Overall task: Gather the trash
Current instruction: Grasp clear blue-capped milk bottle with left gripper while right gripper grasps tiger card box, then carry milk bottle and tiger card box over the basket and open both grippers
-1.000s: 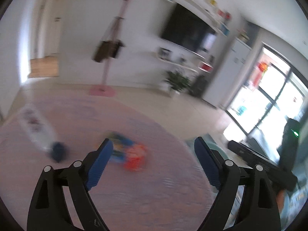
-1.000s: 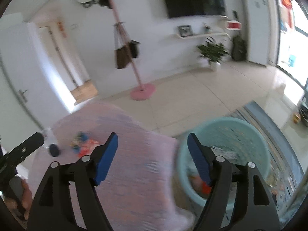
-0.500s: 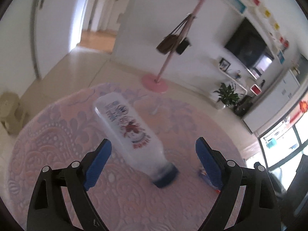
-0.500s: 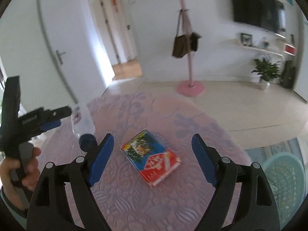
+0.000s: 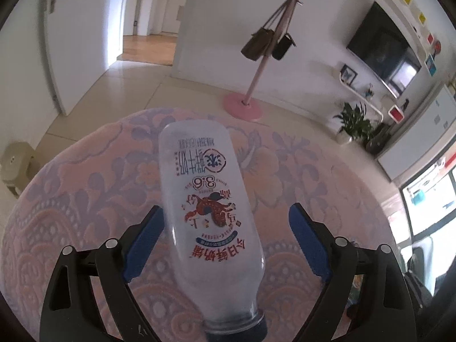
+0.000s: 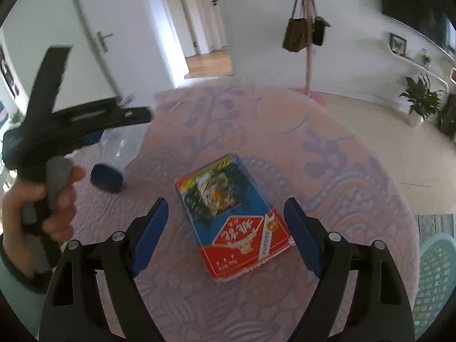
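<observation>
A clear plastic bottle with a dark blue cap lies on the round table, cap toward me. My left gripper is open with its blue pads either side of the bottle, not closed on it. In the right wrist view the bottle's cap lies beside the left gripper. A blue and red flat box lies on the table. My right gripper is open, with the box between its pads, apart from them.
The table has a pink and lilac patterned cloth. A teal plastic basket stands on the floor at the table's right. A pink coat stand with bags, a plant and a TV stand further back.
Both grippers swung left from the basket side to the table. The left one closed in over the bottle, the right one over the box. Both stayed open.
</observation>
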`<action>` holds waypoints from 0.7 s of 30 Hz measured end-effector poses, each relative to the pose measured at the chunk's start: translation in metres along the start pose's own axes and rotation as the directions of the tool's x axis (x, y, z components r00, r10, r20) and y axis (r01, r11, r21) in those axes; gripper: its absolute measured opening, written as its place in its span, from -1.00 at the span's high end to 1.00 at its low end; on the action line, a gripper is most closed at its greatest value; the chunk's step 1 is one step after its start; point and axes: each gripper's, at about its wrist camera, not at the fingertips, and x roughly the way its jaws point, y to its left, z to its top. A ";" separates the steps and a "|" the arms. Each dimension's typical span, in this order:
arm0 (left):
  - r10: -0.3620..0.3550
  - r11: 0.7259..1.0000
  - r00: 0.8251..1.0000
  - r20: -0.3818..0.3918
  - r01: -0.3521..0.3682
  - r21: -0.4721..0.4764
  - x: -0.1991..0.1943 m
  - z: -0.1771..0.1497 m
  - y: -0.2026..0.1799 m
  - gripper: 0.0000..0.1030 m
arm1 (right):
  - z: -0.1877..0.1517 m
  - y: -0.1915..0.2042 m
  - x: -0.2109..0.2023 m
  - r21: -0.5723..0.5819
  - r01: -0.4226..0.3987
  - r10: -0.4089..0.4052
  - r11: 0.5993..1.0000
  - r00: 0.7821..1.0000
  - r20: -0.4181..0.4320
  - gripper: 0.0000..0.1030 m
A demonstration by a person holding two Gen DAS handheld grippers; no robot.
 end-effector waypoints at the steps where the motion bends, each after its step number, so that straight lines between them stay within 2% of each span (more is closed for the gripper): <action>1: 0.005 1.000 1.000 -0.002 -0.005 0.011 0.001 -0.001 0.000 -0.56 | -0.001 0.003 0.000 -0.013 0.009 -0.009 1.000 1.000 -0.002 -0.54; 5: 0.016 0.998 1.000 -0.019 -0.014 0.069 0.000 -0.012 -0.003 -0.27 | -0.005 0.018 0.000 -0.062 0.035 -0.036 0.997 0.999 -0.008 -0.53; 7: 0.029 0.995 1.000 -0.009 -0.028 0.091 -0.002 -0.016 -0.002 -0.09 | -0.006 0.025 0.001 -0.084 0.081 -0.082 0.993 0.997 -0.007 -0.49; 8: 0.038 0.994 0.999 -0.007 -0.037 0.102 -0.003 -0.018 -0.002 -0.08 | -0.007 0.028 0.001 -0.098 0.100 -0.101 0.990 0.995 -0.004 -0.40; 14: 0.000 0.995 1.000 0.003 0.000 0.096 -0.014 -0.030 0.003 -0.06 | -0.012 0.036 -0.004 -0.131 0.117 -0.115 0.984 0.993 0.025 -0.17; 21: -0.087 0.989 0.995 0.038 0.082 0.120 -0.040 -0.041 -0.011 -0.05 | -0.016 0.024 -0.037 -0.048 0.112 -0.107 0.993 0.989 0.105 -0.14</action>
